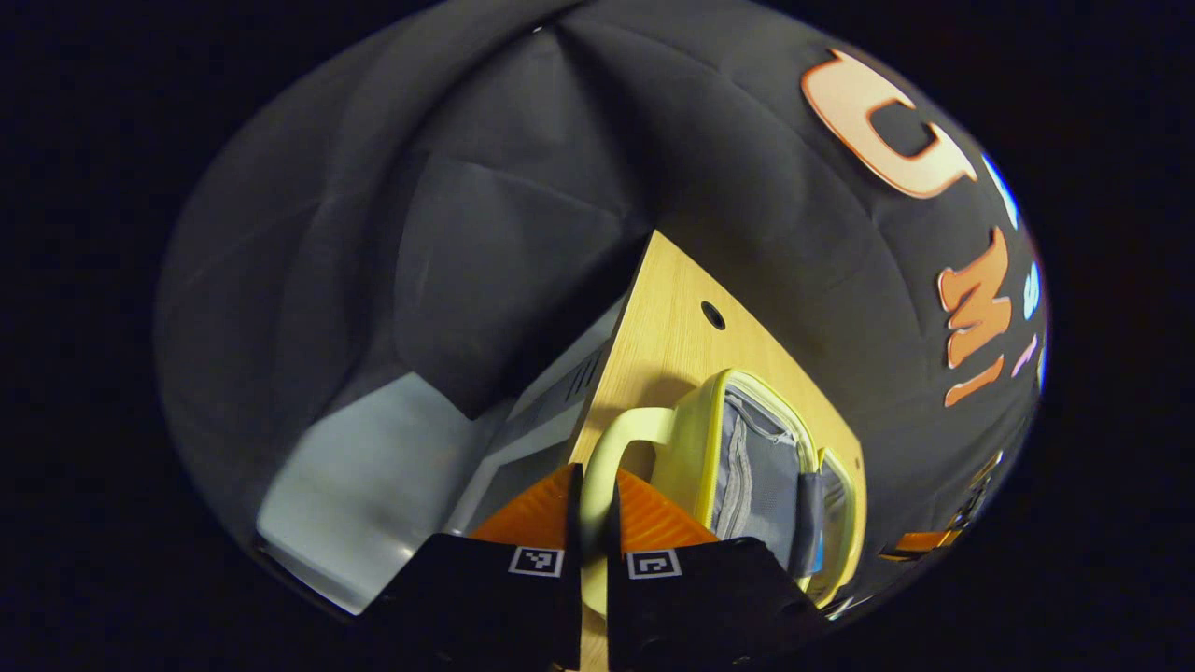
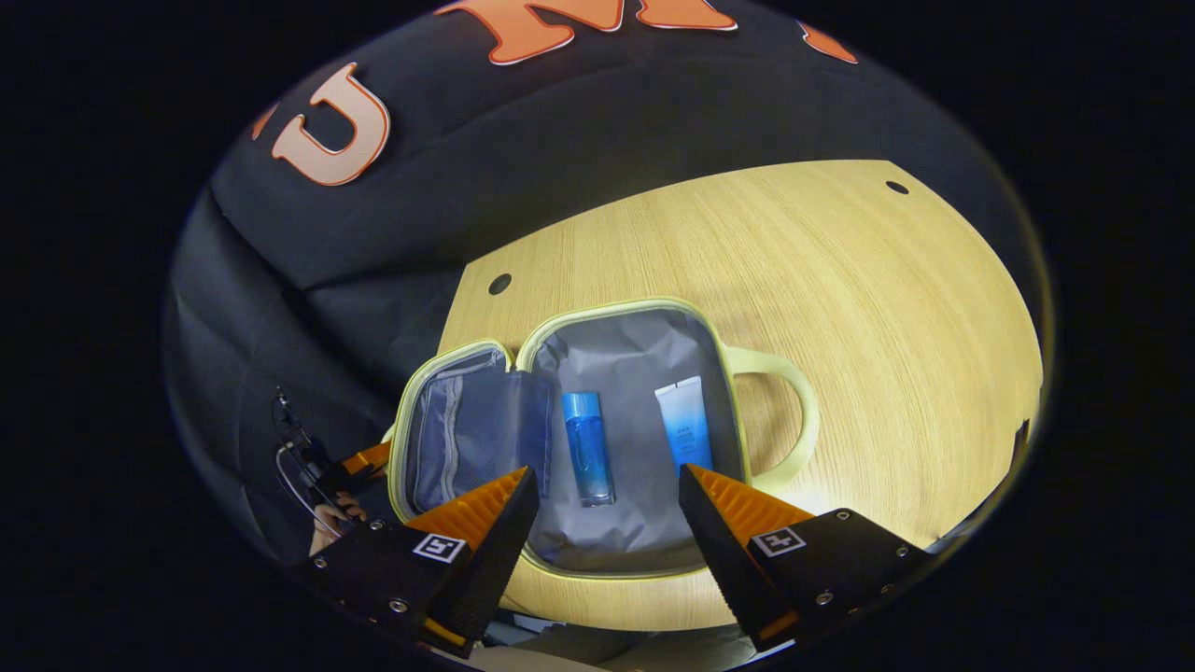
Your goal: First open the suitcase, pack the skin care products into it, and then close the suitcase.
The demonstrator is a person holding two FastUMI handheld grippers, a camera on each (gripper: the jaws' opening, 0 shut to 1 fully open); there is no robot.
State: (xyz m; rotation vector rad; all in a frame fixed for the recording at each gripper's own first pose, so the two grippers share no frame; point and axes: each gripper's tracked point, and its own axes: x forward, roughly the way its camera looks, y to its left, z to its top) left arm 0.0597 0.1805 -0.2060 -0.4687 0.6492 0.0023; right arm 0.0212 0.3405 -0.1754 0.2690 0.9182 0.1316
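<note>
Pale yellow-green trim runs round the suitcase (image 2: 611, 373), which lies open and flat on the light wooden table (image 2: 887, 327) in my right gripper view, its grey lining up. 2 skin care products lie in the larger half: a blue bottle (image 2: 588, 448) and, to its right and apart from it, a blue-and-white tube (image 2: 684, 425). Both lie with their long axes running roughly toward my camera, the bottle's cap at the far end and the tube's white end farther away. The tube carries some small print, too small for me to read. The lid half (image 2: 457, 439), with its grey zip pocket, folds out to the left. The suitcase handle (image 2: 794, 411) loops out on the right, over the table. My right gripper (image 2: 607, 504) hangs above the near edge of the case with its orange fingers spread wide and nothing between them. In my left gripper view, my left gripper (image 1: 594, 509) has its 2 orange fingers closed on the pale handle (image 1: 616, 448), which passes up between them, and the open case (image 1: 766, 467) stands beyond with its grey pocket facing me.
</note>
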